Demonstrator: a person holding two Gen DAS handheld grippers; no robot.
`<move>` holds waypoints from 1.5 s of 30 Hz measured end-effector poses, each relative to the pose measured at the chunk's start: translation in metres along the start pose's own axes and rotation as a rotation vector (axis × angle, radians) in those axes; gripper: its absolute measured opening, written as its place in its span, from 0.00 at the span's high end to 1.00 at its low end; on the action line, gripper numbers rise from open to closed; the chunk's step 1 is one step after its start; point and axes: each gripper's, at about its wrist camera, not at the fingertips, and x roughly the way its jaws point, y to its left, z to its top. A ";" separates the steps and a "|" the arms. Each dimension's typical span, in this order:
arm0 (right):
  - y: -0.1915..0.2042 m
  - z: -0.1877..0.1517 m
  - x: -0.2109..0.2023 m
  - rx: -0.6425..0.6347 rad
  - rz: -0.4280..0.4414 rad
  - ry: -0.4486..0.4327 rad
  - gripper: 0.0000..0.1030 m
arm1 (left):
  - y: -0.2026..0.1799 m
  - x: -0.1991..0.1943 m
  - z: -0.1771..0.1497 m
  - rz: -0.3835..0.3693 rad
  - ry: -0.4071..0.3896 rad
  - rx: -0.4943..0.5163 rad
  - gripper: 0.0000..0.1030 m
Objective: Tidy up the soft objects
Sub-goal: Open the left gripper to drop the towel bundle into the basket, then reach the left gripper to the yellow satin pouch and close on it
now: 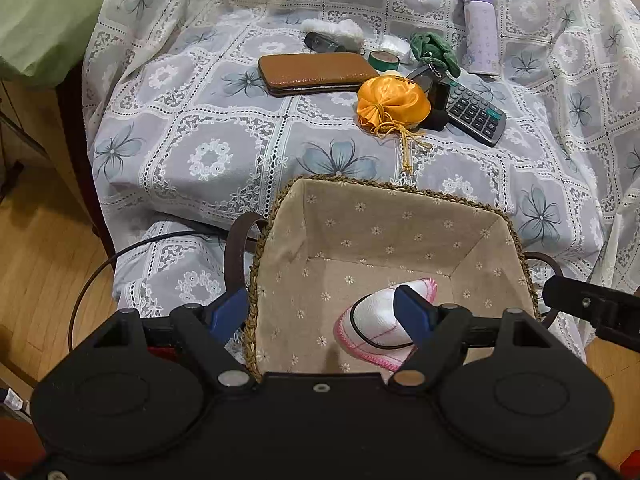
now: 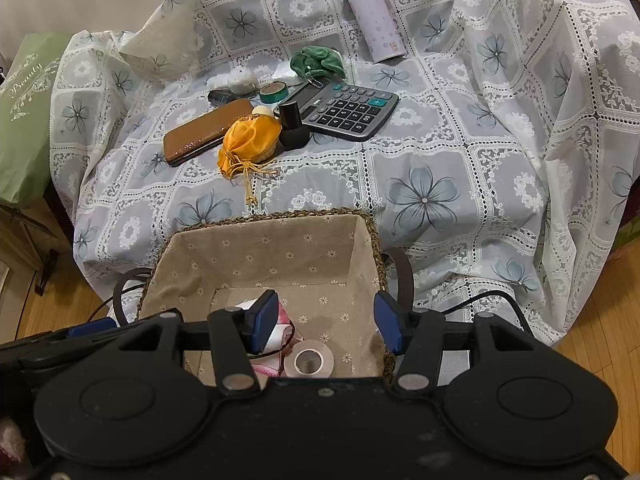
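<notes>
Left wrist view: the left gripper hangs over the near left corner of the basket, its jaws apart with nothing pressed between them. One blue finger sits outside the woven rim, the other above the basket floor, in front of a white cloth with pink edging and a black cord that lies inside. Beyond the basket, on the lace-covered seat, lie an orange pouch, a brown wallet, a calculator, a green scrunchie, a tape roll, a white fluffy piece and a lilac bottle. Part of the other gripper shows at the right edge.

Right wrist view: the right gripper hovers over the near side of the basket, jaws parted and holding nothing. Below them, on the floor, sit a clear tape roll and the cloth, partly hidden by the left finger. The pouch rests touching the wallet, beside a black cylinder and the calculator. The scrunchie and the bottle lie further back.
</notes>
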 end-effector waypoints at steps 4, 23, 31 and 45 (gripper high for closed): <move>0.001 0.001 0.005 -0.015 -0.010 0.004 0.48 | -0.001 0.000 0.001 0.005 -0.008 0.015 0.26; -0.001 0.050 0.046 0.007 -0.025 0.033 0.44 | -0.007 0.025 0.041 0.022 -0.023 0.070 0.22; -0.001 0.078 0.070 0.021 -0.011 0.025 0.43 | -0.015 0.048 0.076 -0.002 -0.032 0.089 0.19; -0.019 0.099 0.104 0.065 -0.036 0.022 0.41 | -0.047 0.096 0.126 -0.063 -0.069 0.158 0.13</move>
